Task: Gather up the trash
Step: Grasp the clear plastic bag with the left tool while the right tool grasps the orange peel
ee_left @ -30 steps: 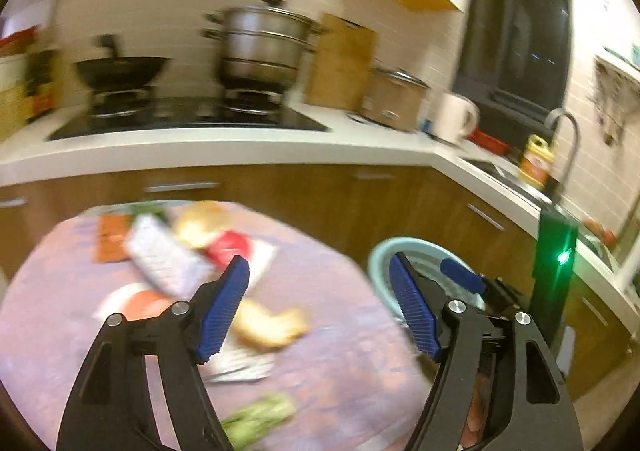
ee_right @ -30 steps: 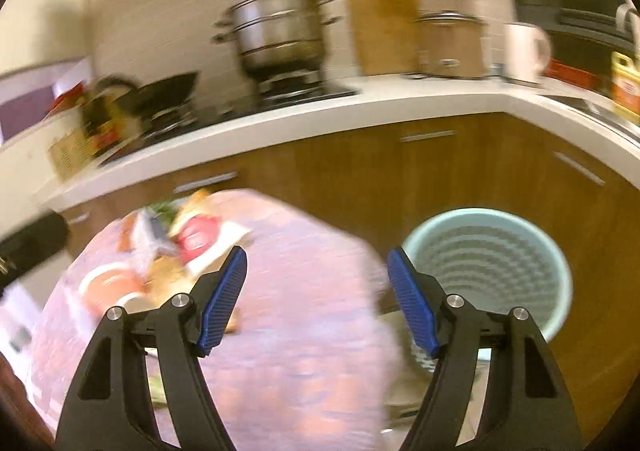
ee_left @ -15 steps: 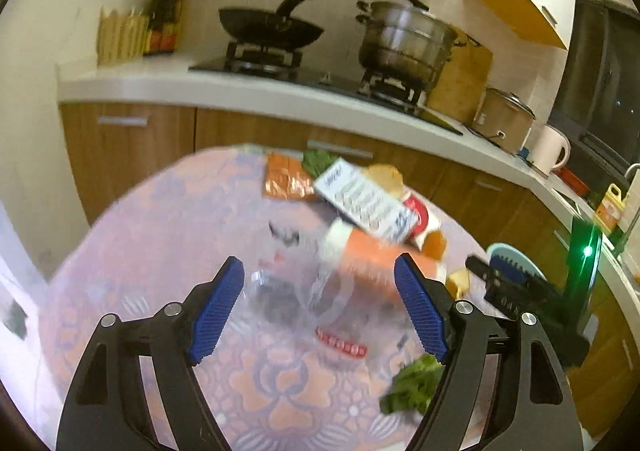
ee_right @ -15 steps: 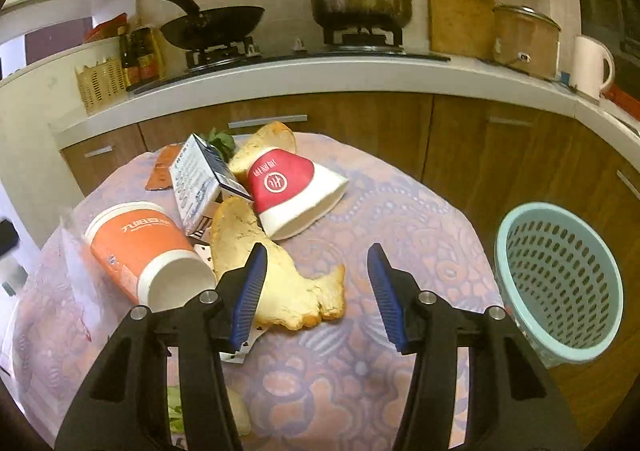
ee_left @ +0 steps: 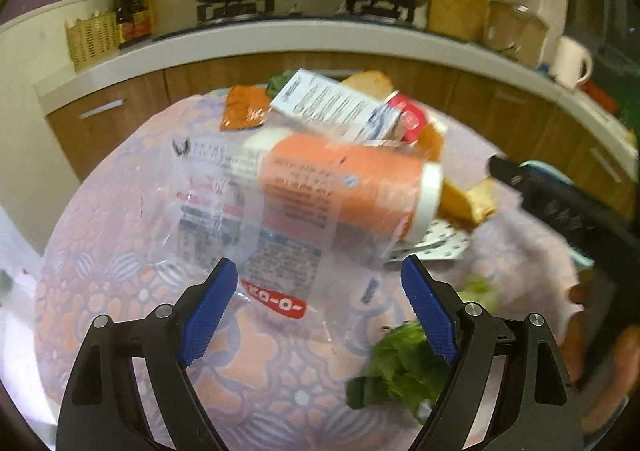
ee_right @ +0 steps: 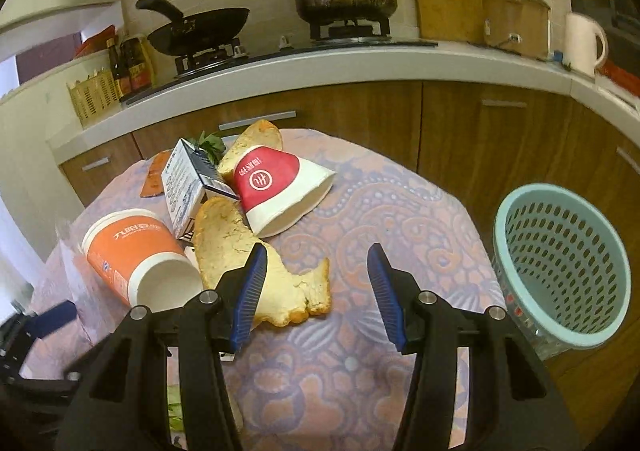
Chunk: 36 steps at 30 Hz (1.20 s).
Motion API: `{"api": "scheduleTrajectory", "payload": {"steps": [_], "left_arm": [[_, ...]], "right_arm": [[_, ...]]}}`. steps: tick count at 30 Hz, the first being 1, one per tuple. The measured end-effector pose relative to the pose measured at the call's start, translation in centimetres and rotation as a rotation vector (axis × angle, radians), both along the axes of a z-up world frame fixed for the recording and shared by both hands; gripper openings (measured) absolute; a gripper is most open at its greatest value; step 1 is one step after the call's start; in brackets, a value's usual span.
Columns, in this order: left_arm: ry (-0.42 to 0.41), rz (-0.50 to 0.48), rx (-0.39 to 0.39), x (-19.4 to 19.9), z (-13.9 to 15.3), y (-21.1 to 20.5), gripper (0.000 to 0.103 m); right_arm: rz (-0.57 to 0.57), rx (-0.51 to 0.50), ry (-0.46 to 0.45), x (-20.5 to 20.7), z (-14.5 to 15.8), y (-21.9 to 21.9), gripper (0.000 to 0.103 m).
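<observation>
Trash lies on a round table with a purple patterned cloth (ee_right: 400, 219). An orange paper cup (ee_right: 132, 251) lies on its side, partly under a clear printed plastic bag (ee_left: 248, 219). A red paper cup (ee_right: 280, 187), a white carton (ee_right: 184, 187), peel-like yellow pieces (ee_right: 248, 263) and green leaves (ee_left: 396, 363) lie around it. My left gripper (ee_left: 320, 291) is open, just short of the bag. My right gripper (ee_right: 316, 283) is open, low over the large yellow piece. A light-blue perforated basket (ee_right: 560, 263) stands past the table's right edge.
An orange wrapper (ee_left: 244, 111) lies at the table's far side. Behind the table runs a kitchen counter (ee_right: 360, 67) with a wok, a steel steamer pot, a cutting board and a white kettle. Wooden cabinets (ee_right: 480, 139) stand below it.
Both grippers have swung left from the basket toward the trash and come closer to the table. The left one now faces the bag and orange cup. The right one's jaws are narrower than a second ago.
</observation>
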State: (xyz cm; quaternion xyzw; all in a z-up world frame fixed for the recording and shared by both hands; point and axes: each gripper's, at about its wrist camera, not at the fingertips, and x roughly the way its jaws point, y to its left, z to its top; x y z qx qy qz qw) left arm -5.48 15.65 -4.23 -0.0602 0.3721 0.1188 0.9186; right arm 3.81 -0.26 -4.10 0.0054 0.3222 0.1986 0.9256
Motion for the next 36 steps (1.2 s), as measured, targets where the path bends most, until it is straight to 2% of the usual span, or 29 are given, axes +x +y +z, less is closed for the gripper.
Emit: {"api": "scheduleTrajectory", "payload": {"steps": [4, 6, 10, 12, 13, 15, 17, 19, 25, 28, 32, 36], "left_arm": [[0.019, 0.049, 0.015, 0.3, -0.5, 0.8, 0.082], [0.022, 0.062, 0.009, 0.2, -0.5, 1.1, 0.081], [0.012, 0.078, -0.011, 0.1, -0.4, 2.0, 0.069], [-0.003, 0.091, -0.015, -0.3, -0.2, 2.5, 0.066], [-0.013, 0.099, -0.026, -0.6, -0.1, 3.0, 0.062], [-0.024, 0.106, -0.046, -0.7, 0.1, 3.7, 0.054], [-0.029, 0.112, -0.064, -0.9, 0.1, 4.5, 0.048], [-0.026, 0.106, -0.082, -0.9, 0.1, 5.2, 0.027], [-0.036, 0.112, -0.123, -0.8, -0.2, 6.3, 0.020], [-0.046, 0.110, -0.124, -0.7, -0.3, 6.2, 0.020], [-0.059, 0.105, -0.129, -0.8, -0.3, 6.3, 0.019], [-0.076, 0.100, -0.126, -1.0, 0.0, 6.3, 0.019]], "right_arm": [[0.008, 0.003, 0.022, 0.3, -0.3, 0.0, 0.049], [0.011, -0.006, 0.019, 0.3, -0.3, 0.1, 0.053], [0.019, -0.003, 0.009, 0.1, -0.2, 0.1, 0.062], [0.053, 0.015, 0.015, 0.0, -0.1, 0.0, 0.071], [0.073, 0.019, 0.020, -0.1, -0.1, 0.1, 0.078], [0.113, 0.009, 0.020, -0.4, -0.1, 0.5, 0.080], [0.137, -0.014, 0.045, -0.7, -0.4, 1.0, 0.089], [0.133, -0.034, 0.087, -0.8, -0.9, 0.8, 0.090], [0.135, 0.026, 0.219, 0.1, -2.2, -0.3, 0.090], [0.125, 0.055, 0.207, -0.3, -1.9, -0.8, 0.090], [0.138, 0.020, 0.280, 0.7, -2.9, 0.5, 0.090], [0.139, -0.056, 0.263, 1.3, -2.9, 2.5, 0.090]]}}
